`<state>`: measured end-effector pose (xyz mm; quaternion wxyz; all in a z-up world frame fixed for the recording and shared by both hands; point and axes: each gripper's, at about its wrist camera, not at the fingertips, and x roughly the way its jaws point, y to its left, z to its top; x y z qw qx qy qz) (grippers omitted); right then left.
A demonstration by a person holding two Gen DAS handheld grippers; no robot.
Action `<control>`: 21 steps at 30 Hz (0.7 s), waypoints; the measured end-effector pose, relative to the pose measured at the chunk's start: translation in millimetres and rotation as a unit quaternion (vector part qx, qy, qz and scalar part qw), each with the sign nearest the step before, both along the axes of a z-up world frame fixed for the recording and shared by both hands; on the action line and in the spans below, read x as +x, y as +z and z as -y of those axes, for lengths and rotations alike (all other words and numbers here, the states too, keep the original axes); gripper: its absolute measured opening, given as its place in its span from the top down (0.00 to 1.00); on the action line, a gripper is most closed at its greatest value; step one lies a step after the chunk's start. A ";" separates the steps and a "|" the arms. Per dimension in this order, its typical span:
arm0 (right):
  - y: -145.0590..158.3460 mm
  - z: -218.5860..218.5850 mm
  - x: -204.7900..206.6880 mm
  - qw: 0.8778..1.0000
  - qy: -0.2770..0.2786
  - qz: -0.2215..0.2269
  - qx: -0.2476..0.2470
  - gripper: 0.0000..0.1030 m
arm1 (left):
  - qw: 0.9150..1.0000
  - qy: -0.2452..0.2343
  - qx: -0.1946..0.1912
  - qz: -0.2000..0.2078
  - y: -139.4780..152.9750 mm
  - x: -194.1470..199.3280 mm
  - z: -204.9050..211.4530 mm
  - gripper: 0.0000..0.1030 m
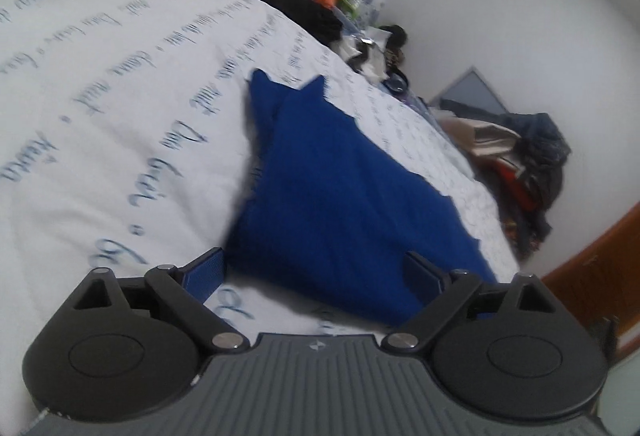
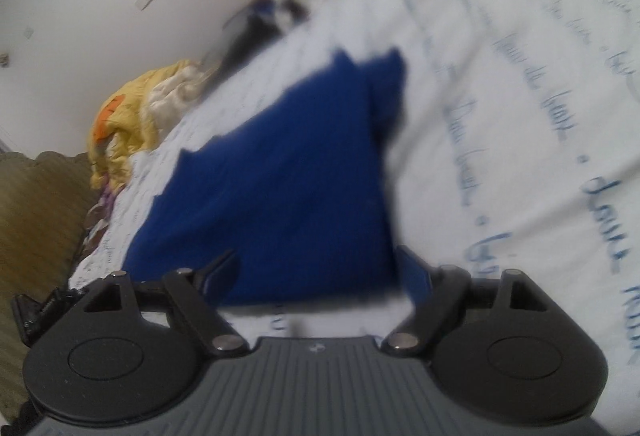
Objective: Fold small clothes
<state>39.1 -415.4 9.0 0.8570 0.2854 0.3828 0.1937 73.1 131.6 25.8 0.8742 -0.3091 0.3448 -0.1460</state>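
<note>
With my left gripper (image 1: 316,272) and right gripper (image 2: 320,268) both spread and empty, the deep-blue, soft, limp knitted garment (image 1: 340,192) lies folded on the white script-printed bed sheet (image 1: 120,76); I judge its near corners best to pinch.

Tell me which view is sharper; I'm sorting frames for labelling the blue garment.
Left wrist view: milder smear, the blue garment keeps crisp edges and the sheet lettering is readable, with fisheye bending at the rim. Right wrist view: heavy motion blur, the garment's outline and the background clutter are smeared.
</note>
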 end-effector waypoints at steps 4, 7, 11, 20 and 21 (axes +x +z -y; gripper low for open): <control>-9.8 -14.8 36.0 0.999 0.013 -0.037 0.028 0.85 | 0.997 0.015 -0.030 -0.064 -16.2 16.6 1.9 0.95; -19.0 -13.0 54.7 0.997 0.006 -0.041 0.065 0.88 | 0.998 0.024 -0.021 -0.062 -11.4 23.2 2.1 0.97; 4.8 -14.7 42.8 0.998 0.018 -0.004 0.052 0.90 | 1.000 0.000 -0.011 0.002 30.0 -2.7 3.6 0.97; 29.9 13.8 -76.9 0.995 0.067 0.027 0.073 0.91 | 0.998 -0.045 0.038 -0.004 40.5 -123.6 -21.5 0.95; 21.4 15.3 -87.1 0.995 0.074 0.010 0.073 0.88 | 0.998 -0.026 0.060 -0.009 32.0 -132.5 -28.3 0.94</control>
